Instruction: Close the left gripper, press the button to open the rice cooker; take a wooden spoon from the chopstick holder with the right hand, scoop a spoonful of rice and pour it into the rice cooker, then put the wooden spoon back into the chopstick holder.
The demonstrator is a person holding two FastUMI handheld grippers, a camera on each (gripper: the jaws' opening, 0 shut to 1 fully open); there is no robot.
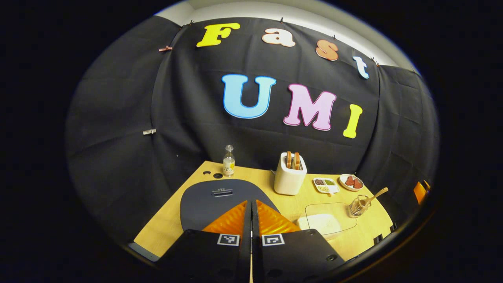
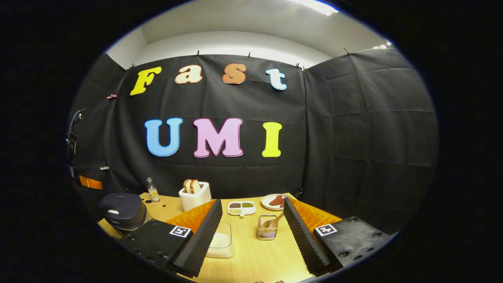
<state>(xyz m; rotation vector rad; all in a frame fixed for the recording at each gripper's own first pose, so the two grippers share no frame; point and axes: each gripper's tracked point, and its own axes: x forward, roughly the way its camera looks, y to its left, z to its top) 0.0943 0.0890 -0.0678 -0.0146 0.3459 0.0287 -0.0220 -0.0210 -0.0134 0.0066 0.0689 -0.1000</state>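
A dark grey rice cooker (image 2: 122, 211), white toaster (image 1: 290, 179) and pale wooden spoon (image 1: 375, 195) on a yellow wood-grain table (image 2: 259, 255).

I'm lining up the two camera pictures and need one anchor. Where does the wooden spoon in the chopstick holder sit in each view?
Left gripper view: the wooden spoon sits at lower right, leaning up and right out of the chopstick holder.
Right gripper view: the spoon is low, just right of centre, in the holder, between this tool's own fingers.
Shared landmark: the white toaster, left of the holder in both.
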